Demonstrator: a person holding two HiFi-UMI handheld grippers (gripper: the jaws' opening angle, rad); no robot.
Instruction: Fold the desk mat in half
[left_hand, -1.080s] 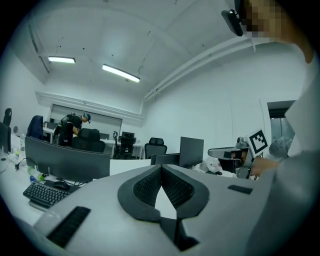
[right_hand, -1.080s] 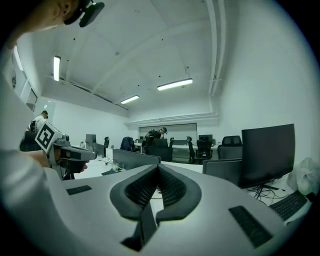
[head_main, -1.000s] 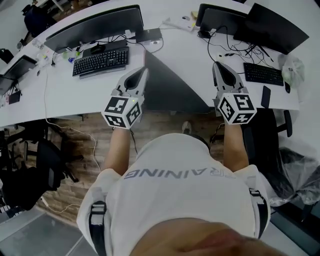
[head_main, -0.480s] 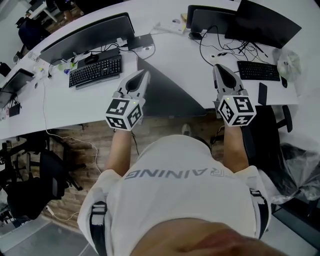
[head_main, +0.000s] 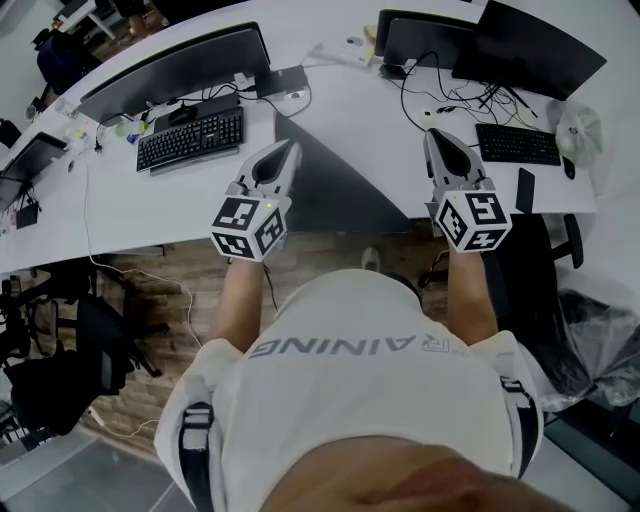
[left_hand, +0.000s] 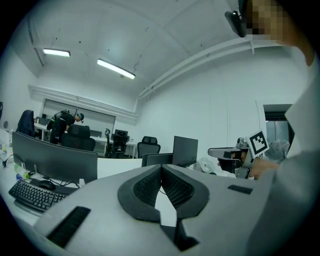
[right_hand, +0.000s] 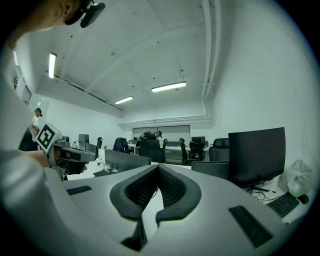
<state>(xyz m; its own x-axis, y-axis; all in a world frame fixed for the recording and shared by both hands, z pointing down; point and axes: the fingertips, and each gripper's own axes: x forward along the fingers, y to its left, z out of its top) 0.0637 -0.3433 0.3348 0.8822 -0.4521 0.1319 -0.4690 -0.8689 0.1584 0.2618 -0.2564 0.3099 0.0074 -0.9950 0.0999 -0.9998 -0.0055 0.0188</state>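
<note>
Keyboard (head_main: 190, 140) left, cables (head_main: 462, 103) right of mat (head_main: 340, 190)

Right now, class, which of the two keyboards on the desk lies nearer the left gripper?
The keyboard before the wide monitor, beside the left gripper; the other keyboard lies beyond the right gripper.

Head view, items by count.
- Grippers: two, the left gripper (head_main: 290, 148) and the right gripper (head_main: 433, 134), at centre.
- Desk mat (head_main: 335, 180): one, between them.
- Keyboards: two, the left keyboard (head_main: 190, 138) at upper left and the right keyboard (head_main: 518, 143) at upper right.
- Monitors: three, the wide monitor (head_main: 175, 65) at upper left, and the middle monitor (head_main: 420, 35) and the far monitor (head_main: 535, 50) at upper right.
- Phone (head_main: 524, 190): one.
- White desk (head_main: 350, 100): one.
</note>
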